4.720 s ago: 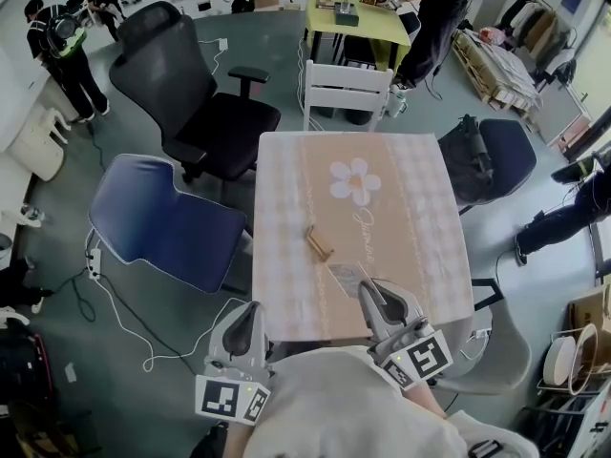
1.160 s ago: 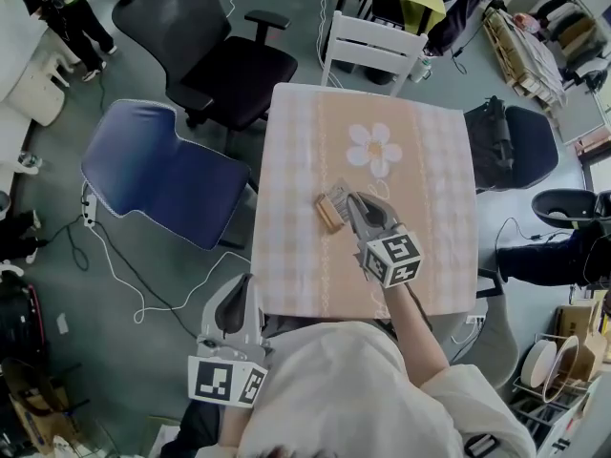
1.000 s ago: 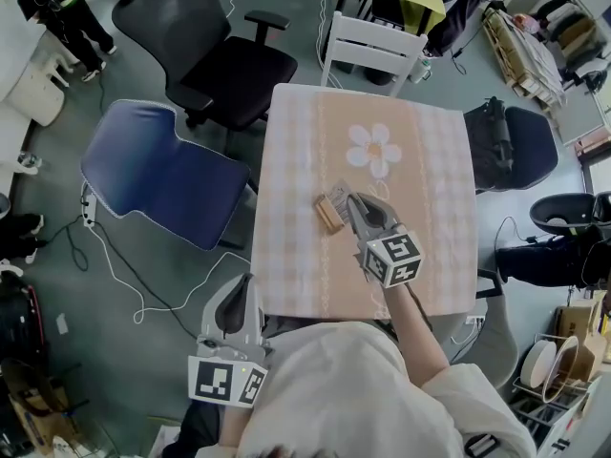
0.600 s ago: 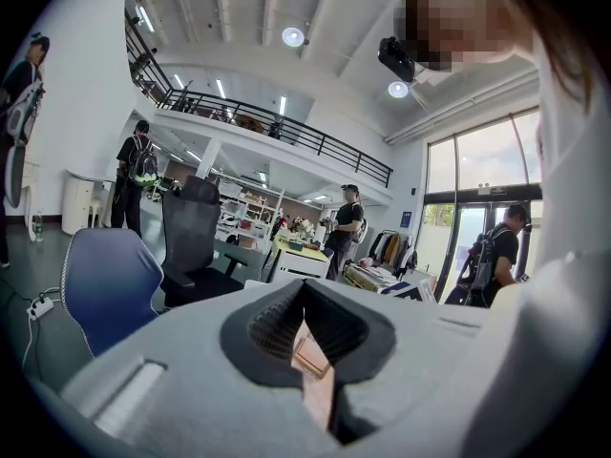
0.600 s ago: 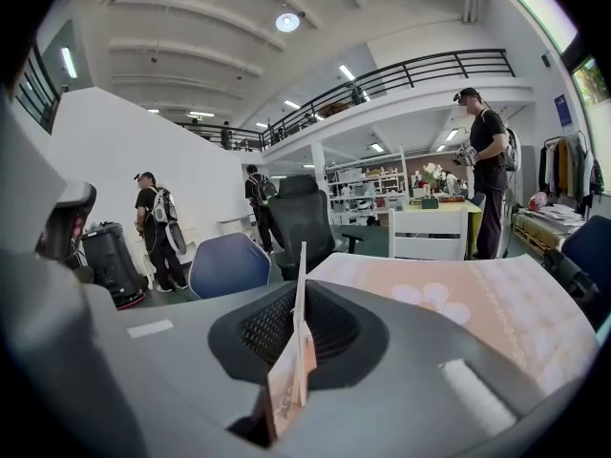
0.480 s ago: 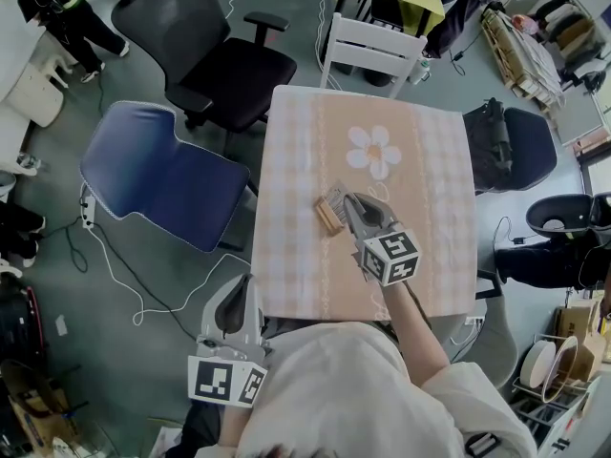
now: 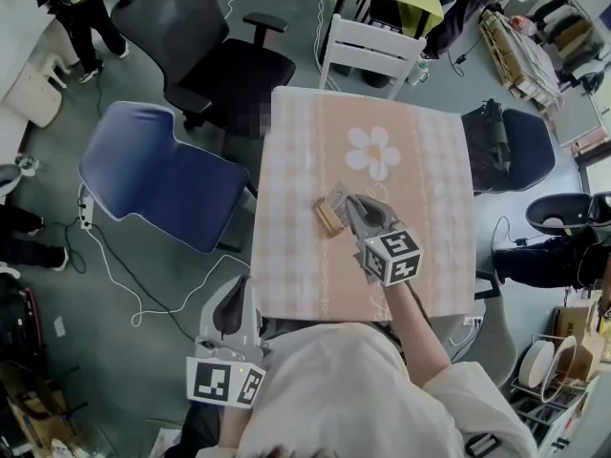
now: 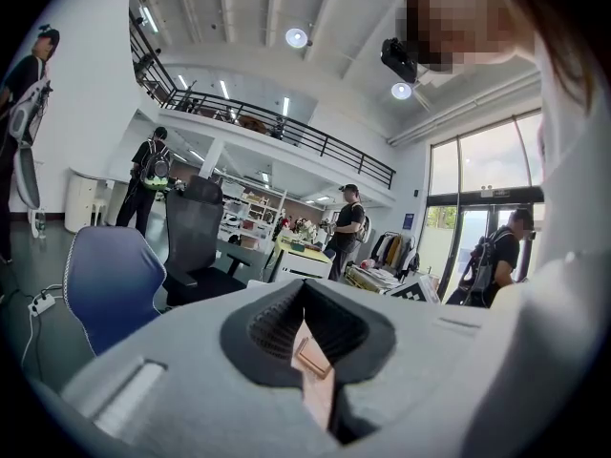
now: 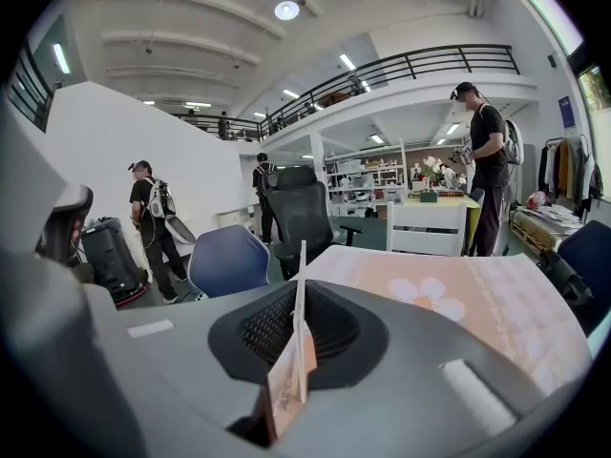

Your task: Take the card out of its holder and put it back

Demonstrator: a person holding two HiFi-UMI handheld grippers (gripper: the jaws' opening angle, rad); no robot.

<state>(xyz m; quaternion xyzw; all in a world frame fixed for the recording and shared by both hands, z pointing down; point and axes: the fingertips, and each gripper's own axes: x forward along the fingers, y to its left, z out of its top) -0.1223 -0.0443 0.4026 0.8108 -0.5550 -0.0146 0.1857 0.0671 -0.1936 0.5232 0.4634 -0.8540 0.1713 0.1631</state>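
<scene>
Right gripper (image 7: 352, 207) pinches card (image 9: 286, 385) edge-on; holder (image 7: 328, 218) just beside at 9 o'clock, axis 11-to-5. Left gripper (image 7: 230, 305) jaws together, empty, well apart.

A blue chair (image 7: 158, 184) stands left of the worktop (image 7: 420, 208), with a black office chair (image 7: 205, 41) behind it. A white chair (image 7: 368, 55) faces the far edge.

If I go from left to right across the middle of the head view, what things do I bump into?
Blue chair → wooden holder → right gripper, pinching the card → dark chair.
</scene>
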